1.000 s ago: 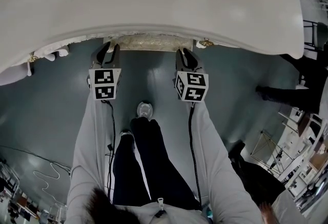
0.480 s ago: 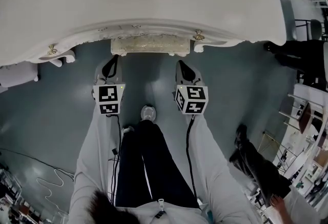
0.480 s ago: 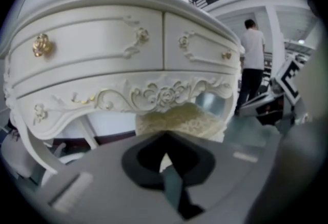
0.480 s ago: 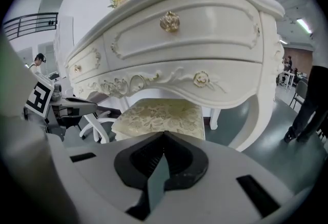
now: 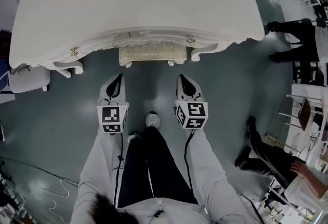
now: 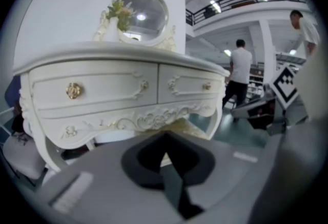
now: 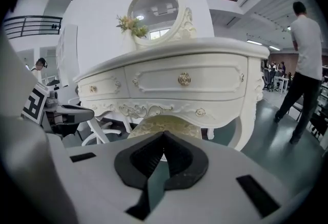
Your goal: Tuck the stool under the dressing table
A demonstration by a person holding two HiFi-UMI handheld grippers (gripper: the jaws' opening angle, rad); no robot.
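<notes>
The white dressing table fills the top of the head view. The stool, with a pale patterned seat, sits under its front edge between the carved legs. Only the seat's near strip shows. My left gripper and right gripper hover side by side, short of the stool and apart from it, both shut with nothing in them. In the left gripper view the shut left gripper faces the table drawers and the stool. In the right gripper view the right gripper faces the stool.
My own legs and shoes stand just behind the grippers. A white chair is left of the table and a cable lies on the floor. Other people stand at the right. An oval mirror and flowers top the table.
Both grippers have pulled back from the stool's near edge and risen, and their jaws have closed empty. The stool stays under the table.
</notes>
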